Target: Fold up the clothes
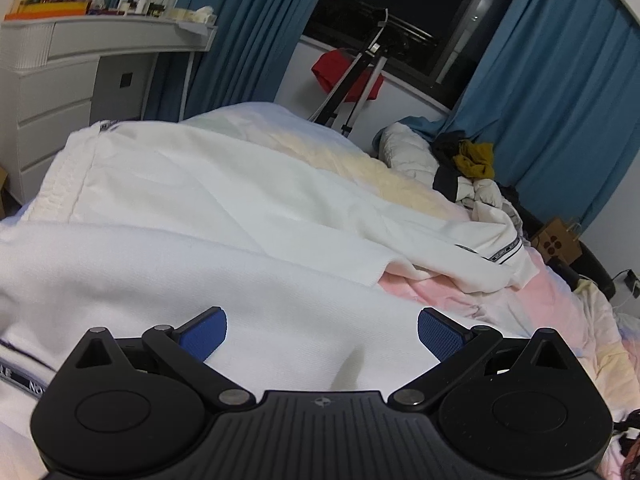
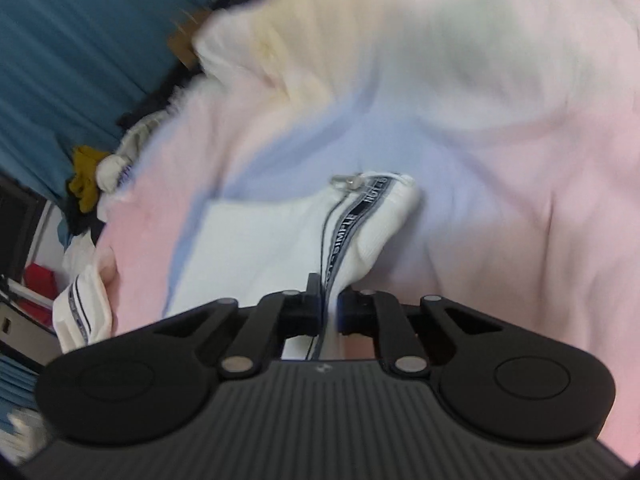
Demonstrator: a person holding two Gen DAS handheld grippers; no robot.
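Note:
A white zip jacket (image 1: pixel 208 200) with dark lettered trim lies spread over the pastel bedspread (image 1: pixel 460 296). My left gripper (image 1: pixel 322 334) hovers just above the jacket's near part, blue pads wide apart, nothing between them. In the right wrist view my right gripper (image 2: pixel 330 306) is shut on the jacket's zipper edge (image 2: pixel 344 236), the trim band and cloth pinched between its fingers. The zipper pull (image 2: pixel 348 180) lies beyond the fingertips. One cuff (image 2: pixel 82 312) of the jacket shows at the lower left. That view is blurred.
A heap of other clothes (image 1: pixel 472 172) sits at the bed's far right. A white dresser (image 1: pixel 52 120) with bottles on top stands at the left. Blue curtains (image 1: pixel 552 100), a dark window, a tripod (image 1: pixel 360 80) and a red item stand beyond the bed. A cardboard box (image 1: pixel 558 240) is on the floor.

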